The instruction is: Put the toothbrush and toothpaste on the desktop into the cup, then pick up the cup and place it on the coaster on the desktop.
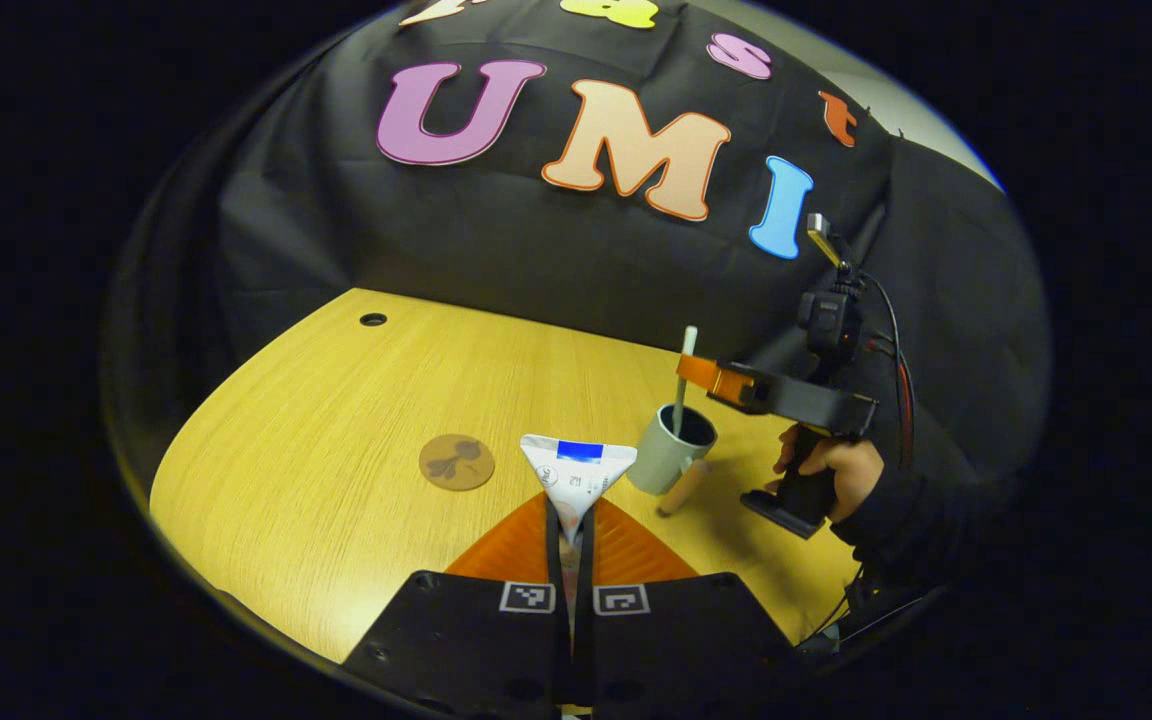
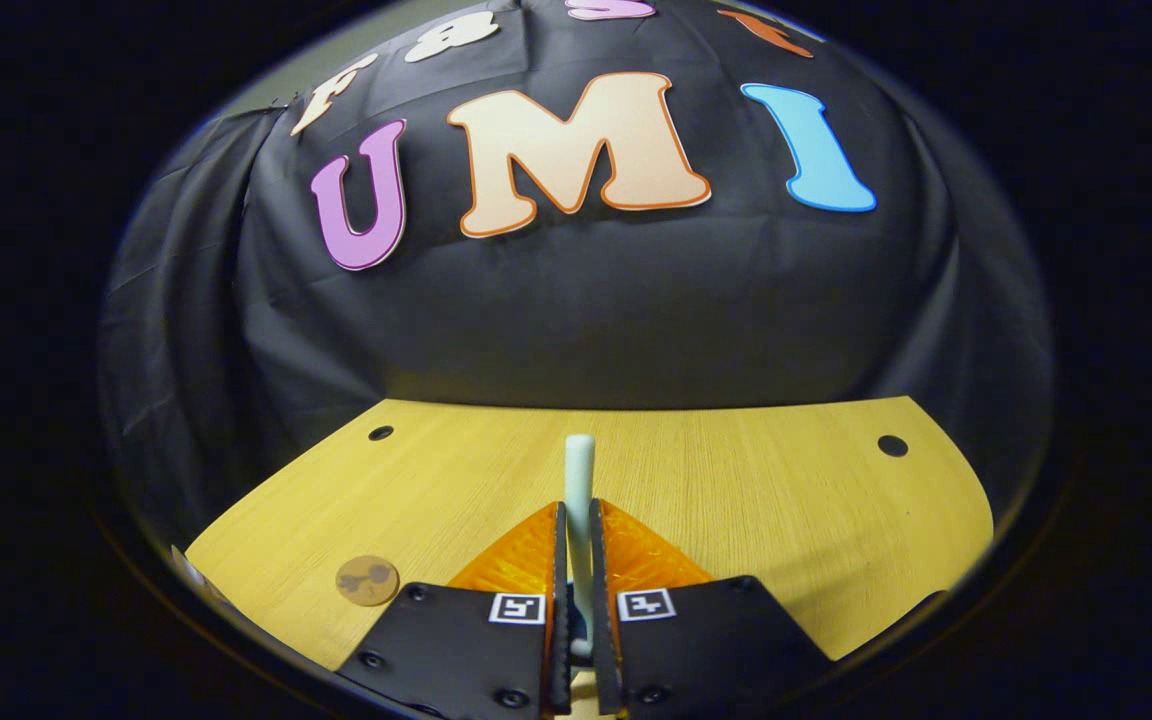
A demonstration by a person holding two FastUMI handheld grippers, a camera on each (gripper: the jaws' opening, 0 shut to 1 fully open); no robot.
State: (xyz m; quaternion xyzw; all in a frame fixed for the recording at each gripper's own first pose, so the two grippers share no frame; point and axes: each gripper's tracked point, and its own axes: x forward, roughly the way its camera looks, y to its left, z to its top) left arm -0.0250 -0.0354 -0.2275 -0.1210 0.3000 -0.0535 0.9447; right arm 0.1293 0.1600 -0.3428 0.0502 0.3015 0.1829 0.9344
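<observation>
Holding two things at once: your left gripper (image 1: 572,560) has its fingers pressed narrow on the toothpaste (image 1: 577,474), tube pointing forward along the fingers with its flat crimped end away from you. Your right gripper (image 2: 577,590) is clamped on the toothbrush (image 2: 579,520), which stands near upright between the fingers.

In the left gripper view, the right gripper (image 1: 701,373) sits just over the cup (image 1: 671,448), and the toothbrush (image 1: 683,380) runs down past the rim with its lower end inside the mouth. Judgement: the brush is at the release stage but not yet let go.

Cup stands upright on the desktop (image 1: 336,400), handle toward you and to the right. Coaster (image 1: 456,461) lies flat to the left of the cup, well apart from it; also seen at lower left in the right gripper view (image 2: 367,580).

Key relation for your next move: the cup lies ahead and to the right of the toothpaste. The tube's long axis is now roughly level, so it will likely need tipping toward vertical to enter the cup mouth beside the brush. The left gripper is the nearer one to the coaster.
</observation>
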